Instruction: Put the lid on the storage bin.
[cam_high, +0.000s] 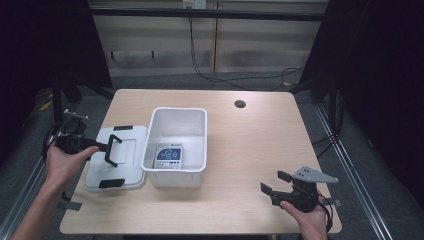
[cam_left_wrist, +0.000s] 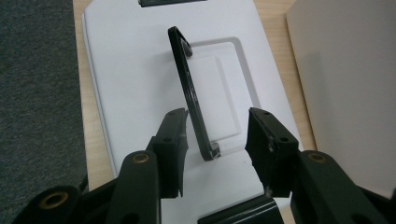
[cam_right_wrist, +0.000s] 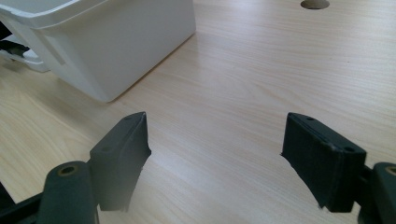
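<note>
A white bin (cam_high: 175, 178) stands mid-table with a blue and white packet (cam_high: 169, 154) lying flat on its bottom. Left of it lies the white lid (cam_high: 127, 172), its black handle (cam_high: 111, 150) swung upright. My left gripper (cam_high: 102, 147) reaches over the lid from the left. In the left gripper view it (cam_left_wrist: 217, 135) is open, and the near end of the handle (cam_left_wrist: 187, 88) stands between the jaws, close to the left one. My right gripper (cam_high: 275, 182) hovers near the table's front right, open and holding nothing (cam_right_wrist: 215, 154), pointed toward the bin (cam_right_wrist: 116, 42).
Black latches (cam_high: 111, 183) sit on the lid's near and far edges. A round cable hole (cam_high: 240, 104) lies in the table's far right part. The lid rests close to the table's left edge, with grey floor (cam_left_wrist: 37, 93) beyond. Bare wood (cam_high: 250, 150) stretches right of the bin.
</note>
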